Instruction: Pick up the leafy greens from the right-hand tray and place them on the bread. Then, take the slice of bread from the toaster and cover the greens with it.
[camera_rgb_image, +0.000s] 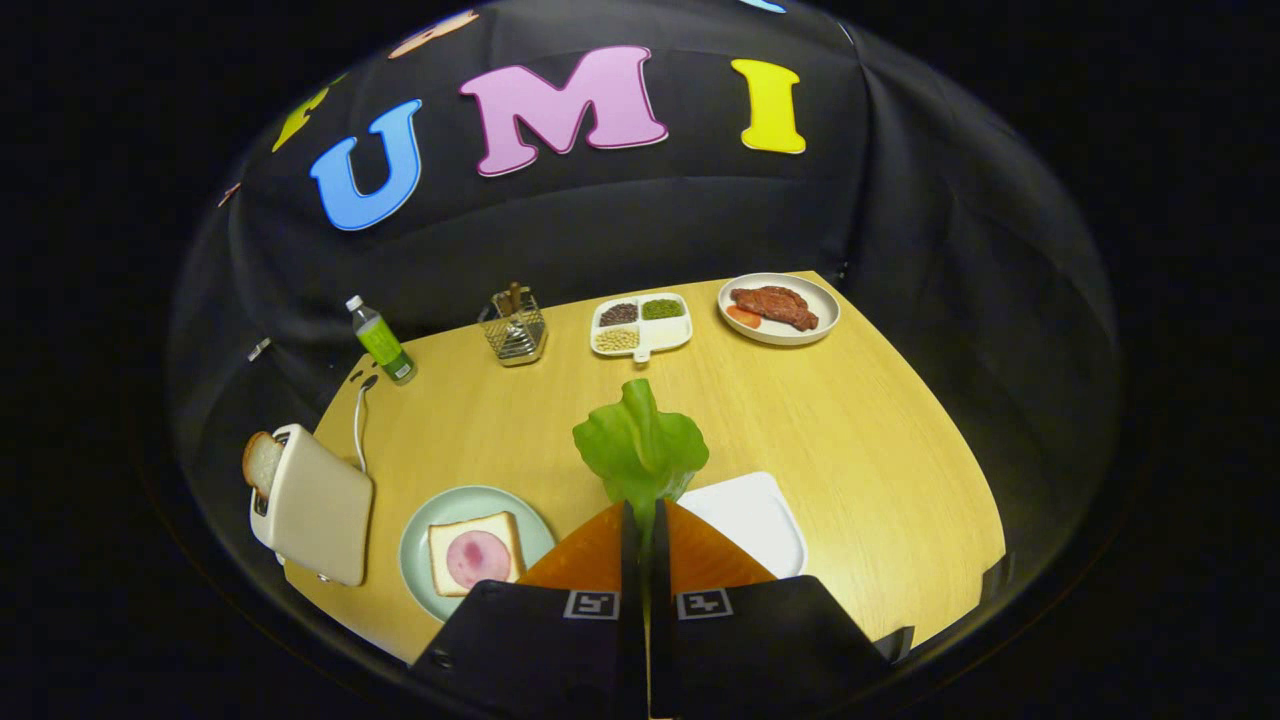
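Observation:
My gripper (643, 515) is shut on the stem of the leafy greens (640, 440), which stand up just ahead of the fingertips, lifted above the table. Under and to the right of the fingers lies the white tray (755, 520), bare. Left of the fingers a pale green plate (430, 530) holds a slice of bread (476, 552) topped with a round pink slice of ham. Further left stands a cream toaster (315, 505) with a slice of bread (261, 462) sticking out of its slot.
Along the far edge of the wooden table (850, 430) stand a green bottle (382, 341), a wire holder (514, 327), a divided dish of beans (641, 325) and a white plate with meat (779, 307). The toaster's white cord (358, 425) trails toward the bottle.

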